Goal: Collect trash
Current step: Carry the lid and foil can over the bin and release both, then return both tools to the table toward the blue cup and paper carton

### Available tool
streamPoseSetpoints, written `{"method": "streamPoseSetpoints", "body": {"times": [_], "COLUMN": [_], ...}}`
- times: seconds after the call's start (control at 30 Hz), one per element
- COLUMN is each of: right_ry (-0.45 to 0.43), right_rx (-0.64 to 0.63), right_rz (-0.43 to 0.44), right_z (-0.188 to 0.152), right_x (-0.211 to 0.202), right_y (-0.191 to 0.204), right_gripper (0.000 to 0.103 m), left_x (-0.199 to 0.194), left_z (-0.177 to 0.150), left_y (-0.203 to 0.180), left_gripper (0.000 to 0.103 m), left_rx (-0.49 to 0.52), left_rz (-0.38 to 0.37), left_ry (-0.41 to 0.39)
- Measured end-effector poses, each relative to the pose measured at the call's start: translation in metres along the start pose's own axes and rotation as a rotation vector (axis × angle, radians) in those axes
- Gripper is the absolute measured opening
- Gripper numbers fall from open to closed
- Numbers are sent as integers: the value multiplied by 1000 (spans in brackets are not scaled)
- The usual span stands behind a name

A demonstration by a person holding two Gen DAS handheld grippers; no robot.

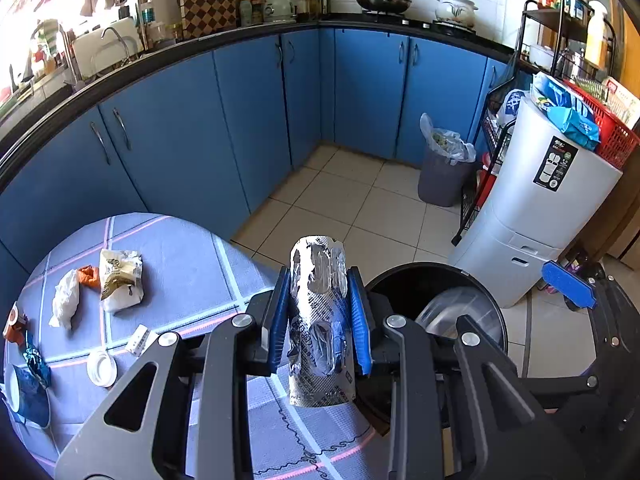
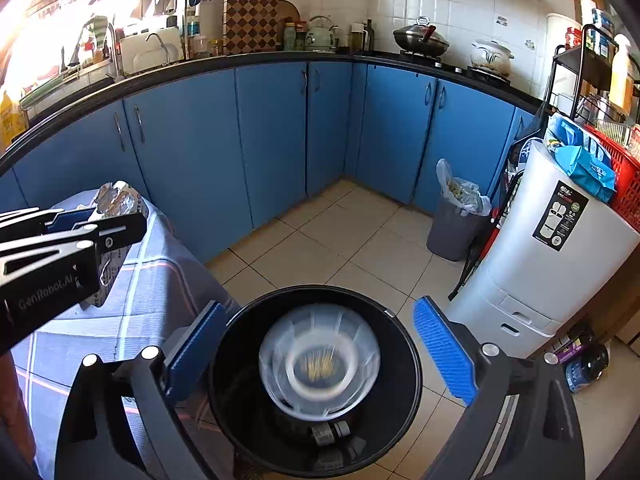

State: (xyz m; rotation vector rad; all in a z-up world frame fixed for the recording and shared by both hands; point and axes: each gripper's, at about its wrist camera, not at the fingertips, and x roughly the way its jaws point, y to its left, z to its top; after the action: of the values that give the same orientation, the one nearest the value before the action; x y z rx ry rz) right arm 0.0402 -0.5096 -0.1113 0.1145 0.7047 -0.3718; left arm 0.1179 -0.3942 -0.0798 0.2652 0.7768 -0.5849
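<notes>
My left gripper (image 1: pixel 319 312) is shut on a silver foil blister pack (image 1: pixel 318 320), held upright above the table edge beside the black trash bin (image 1: pixel 496 312). My right gripper (image 2: pixel 316 352) is open and empty, right above the black bin (image 2: pixel 412 380). A clear plastic cup (image 2: pixel 318 368), blurred, sits inside the bin mouth below it. The left gripper (image 2: pixel 80 236) with the foil pack (image 2: pixel 116 200) shows at the left of the right wrist view. More trash lies on the table: a crumpled snack bag (image 1: pixel 120 276), a white tissue (image 1: pixel 66 300), an orange wrapper (image 1: pixel 89 276), a white lid (image 1: pixel 102 368).
The table has a blue checked cloth (image 1: pixel 192 264). A grey bin with a plastic liner (image 1: pixel 444 176) stands by the blue cabinets (image 1: pixel 256 112). A white appliance (image 1: pixel 548 216) with a red basket (image 1: pixel 608 136) stands at the right. Tiled floor (image 1: pixel 340 200) lies between.
</notes>
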Motion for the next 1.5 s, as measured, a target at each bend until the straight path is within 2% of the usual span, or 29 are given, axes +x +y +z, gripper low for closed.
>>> {"method": "streamPoseSetpoints", "body": {"times": [0.6, 0.83, 0.87, 0.9, 0.93, 0.97, 1.0, 1.13, 1.5], "right_ry": [-6, 2, 2, 2, 4, 4, 5, 7, 3], "right_rx": [75, 108, 109, 111, 115, 118, 121, 134, 112], "right_rz": [-68, -77, -78, -77, -75, -75, -75, -75, -52], "right_z": [-6, -9, -9, -9, -9, -9, -9, -9, -3], "right_x": [-11, -13, -13, -13, -13, -13, -14, -14, -20], "right_y": [-41, -55, -56, -57, -59, -59, -61, -64, -48], "right_gripper": [94, 94, 94, 94, 94, 94, 94, 94, 94], "left_x": [0, -3, -2, -2, -2, -3, -4, -2, -10], "left_z": [16, 25, 26, 27, 28, 29, 29, 28, 22], "left_y": [-33, -53, -55, -55, -54, -53, -51, -47, -25], "left_gripper": [29, 38, 44, 61, 72, 87, 90, 90, 93], "left_rx": [52, 94, 96, 94, 82, 70, 57, 56, 19], "left_rz": [-40, -29, -26, -21, -19, -18, -11, 19, 12], "left_ry": [-20, -48, -49, -48, -50, -57, -73, -71, -57]}}
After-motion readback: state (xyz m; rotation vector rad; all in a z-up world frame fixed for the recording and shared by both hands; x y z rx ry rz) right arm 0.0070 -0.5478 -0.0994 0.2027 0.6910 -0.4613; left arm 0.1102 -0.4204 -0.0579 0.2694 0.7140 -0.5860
